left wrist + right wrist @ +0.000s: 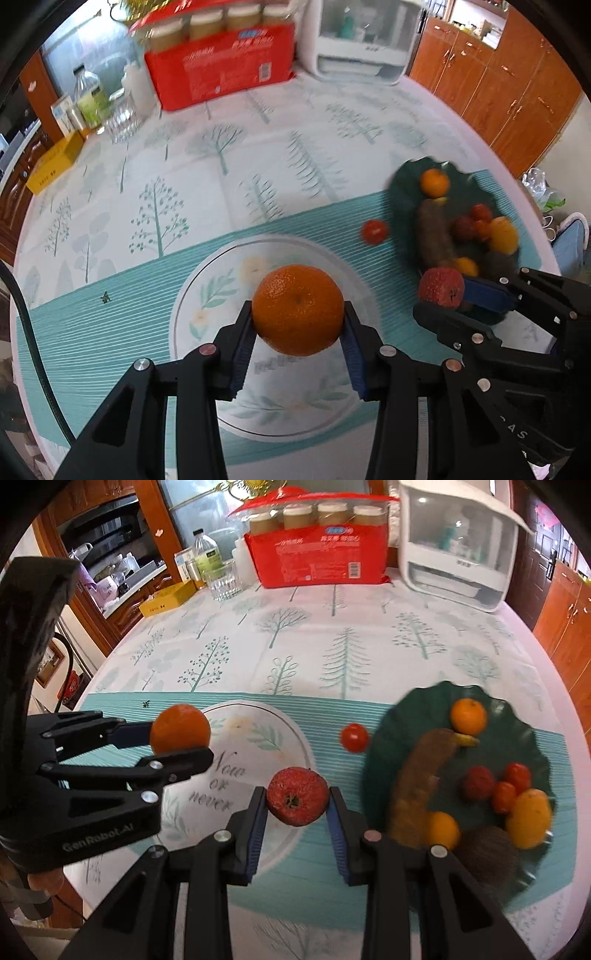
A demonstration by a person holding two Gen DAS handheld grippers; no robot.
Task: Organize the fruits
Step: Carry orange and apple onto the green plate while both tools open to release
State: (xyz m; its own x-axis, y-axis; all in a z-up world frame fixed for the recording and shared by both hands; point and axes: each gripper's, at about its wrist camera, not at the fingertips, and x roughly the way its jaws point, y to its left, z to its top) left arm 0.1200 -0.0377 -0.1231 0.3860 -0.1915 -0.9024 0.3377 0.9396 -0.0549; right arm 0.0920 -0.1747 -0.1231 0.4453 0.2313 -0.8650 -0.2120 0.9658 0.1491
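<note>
An orange [298,309] is gripped between the blue pads of the left gripper [298,332], whose jaws are closed against its two sides, and it is held above a white floral plate [207,273]. The plate is seen bare of fruit where it shows. A rough-skinned red fruit [297,796] is clamped the same way by the right gripper [297,812], held over the edge of the same plate, between it and a dark green scalloped dish [384,716].

Most of the fruit is seen on that green dish: a small orange [468,716] at the far side, a long brown fruit, several small red ones, yellow-orange pieces and a dark round fruit near the front. One small tomato [354,737] lies alone on the teal striped mat [110,705], between plate and dish.

The sorting is judged to be at an early stage: two fruits are in transit, none has yet been set on the white plate, and the dish's contents and the stray tomato remain to be dealt with.
</note>
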